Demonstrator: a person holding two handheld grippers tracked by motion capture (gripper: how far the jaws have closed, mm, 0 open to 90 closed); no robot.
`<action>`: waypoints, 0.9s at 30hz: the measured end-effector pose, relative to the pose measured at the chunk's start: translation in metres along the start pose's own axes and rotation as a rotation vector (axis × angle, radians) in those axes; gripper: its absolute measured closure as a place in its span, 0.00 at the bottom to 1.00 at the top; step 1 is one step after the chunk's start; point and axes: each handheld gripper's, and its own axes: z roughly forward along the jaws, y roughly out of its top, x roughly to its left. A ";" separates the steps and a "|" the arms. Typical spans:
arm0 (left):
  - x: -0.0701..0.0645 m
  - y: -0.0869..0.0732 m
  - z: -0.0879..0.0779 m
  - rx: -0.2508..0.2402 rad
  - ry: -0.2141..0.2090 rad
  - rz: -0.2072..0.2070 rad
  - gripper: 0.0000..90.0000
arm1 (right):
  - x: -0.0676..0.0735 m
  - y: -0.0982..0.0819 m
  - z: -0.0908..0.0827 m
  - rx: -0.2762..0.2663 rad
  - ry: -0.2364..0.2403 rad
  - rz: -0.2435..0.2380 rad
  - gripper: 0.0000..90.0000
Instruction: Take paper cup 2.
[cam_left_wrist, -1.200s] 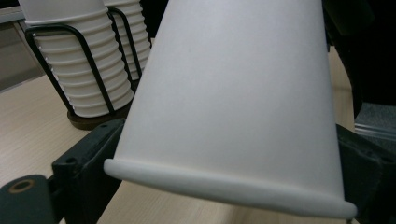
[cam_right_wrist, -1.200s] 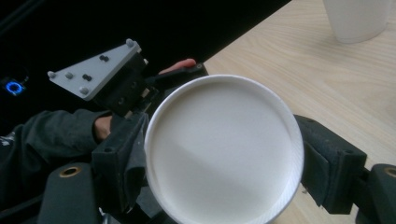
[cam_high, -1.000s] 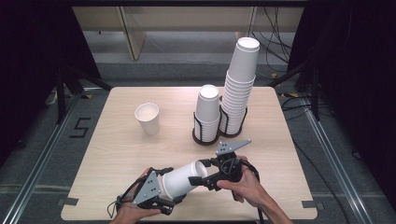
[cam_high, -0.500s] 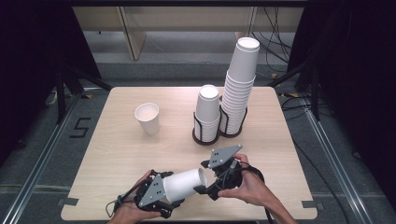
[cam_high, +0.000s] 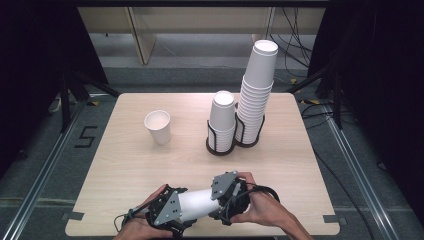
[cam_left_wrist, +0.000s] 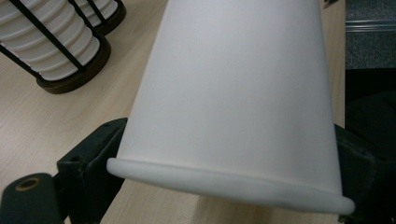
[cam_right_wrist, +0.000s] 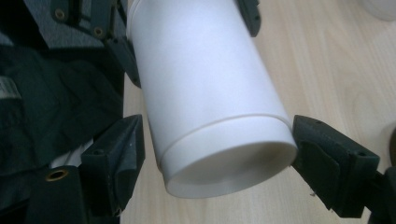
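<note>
A plain white paper cup with a rolled rim lies on its side just above the pale wooden counter's near edge, well in front of the black wire cup holders. The left tongs clench its rim end; the right tongs flank its base, released. No writing shows on it.

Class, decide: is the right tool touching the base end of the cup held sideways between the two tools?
Apart. In the right gripper view, table shows between each side of the cup and the right tool.
</note>
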 end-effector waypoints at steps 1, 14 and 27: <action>-0.001 0.000 0.000 0.000 -0.004 -0.003 0.11 | 0.002 0.001 0.001 0.013 -0.002 0.008 0.22; -0.001 0.002 -0.002 -0.002 -0.028 0.026 0.11 | 0.008 0.004 0.014 0.084 0.001 -0.069 0.25; 0.015 -0.011 -0.007 -0.285 -0.110 -0.173 0.03 | -0.001 -0.005 0.008 0.009 0.055 -0.050 0.28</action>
